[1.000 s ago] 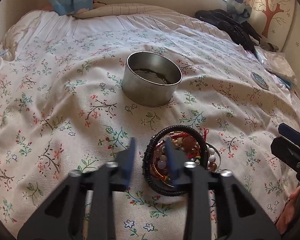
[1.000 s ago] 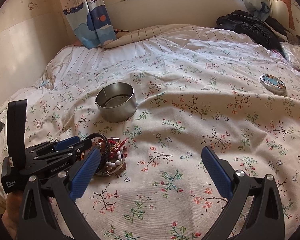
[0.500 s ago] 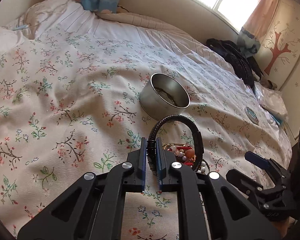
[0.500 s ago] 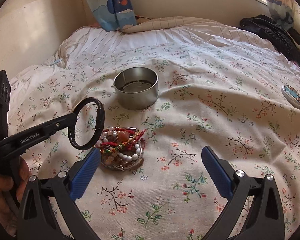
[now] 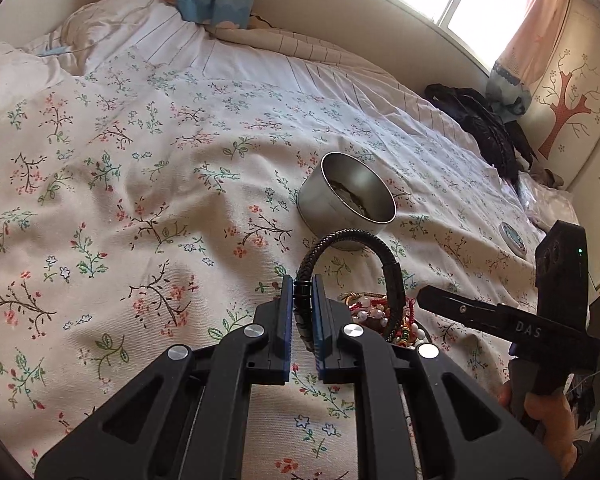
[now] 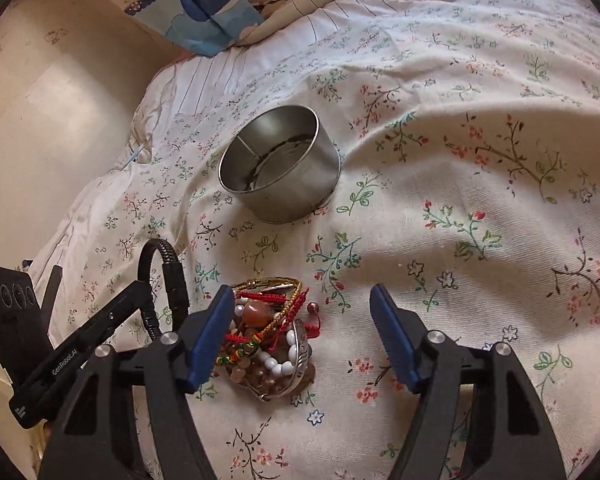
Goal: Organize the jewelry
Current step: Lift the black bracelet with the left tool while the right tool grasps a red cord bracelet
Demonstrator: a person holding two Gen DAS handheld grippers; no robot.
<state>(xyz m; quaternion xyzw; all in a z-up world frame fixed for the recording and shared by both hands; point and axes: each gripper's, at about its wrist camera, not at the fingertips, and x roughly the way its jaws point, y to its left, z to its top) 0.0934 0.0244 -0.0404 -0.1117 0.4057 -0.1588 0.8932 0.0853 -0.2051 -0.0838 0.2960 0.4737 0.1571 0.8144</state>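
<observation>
on the floral cotton bedspread (image 6: 480, 208), toward its near middle, a heap of beaded and red-corded bracelets (image 6: 268, 336) lies in a shallow dish, with a round open silver metal tin (image 6: 280, 164) standing apart from it, farther up the cover. the left gripper (image 5: 302, 312) has its blue pads clamped narrow on a black braided leather bracelet (image 5: 348, 240), pinched at one side so the loop stands upright, clear of the heap and between heap and tin. judgement: the step in hand is carrying this bracelet to the tin. to do it well, keep the pinch firm, lift enough that the hanging loop clears the tin's rim, centre it over the opening, then release low so the stiff loop does not spring out or tip the tin on the soft bedding. the left gripper points forward and slightly down toward the tin. the right gripper (image 6: 300, 324) hovers low over the heap, spread wide, holding nothing, its left finger just beside the beads.
</observation>
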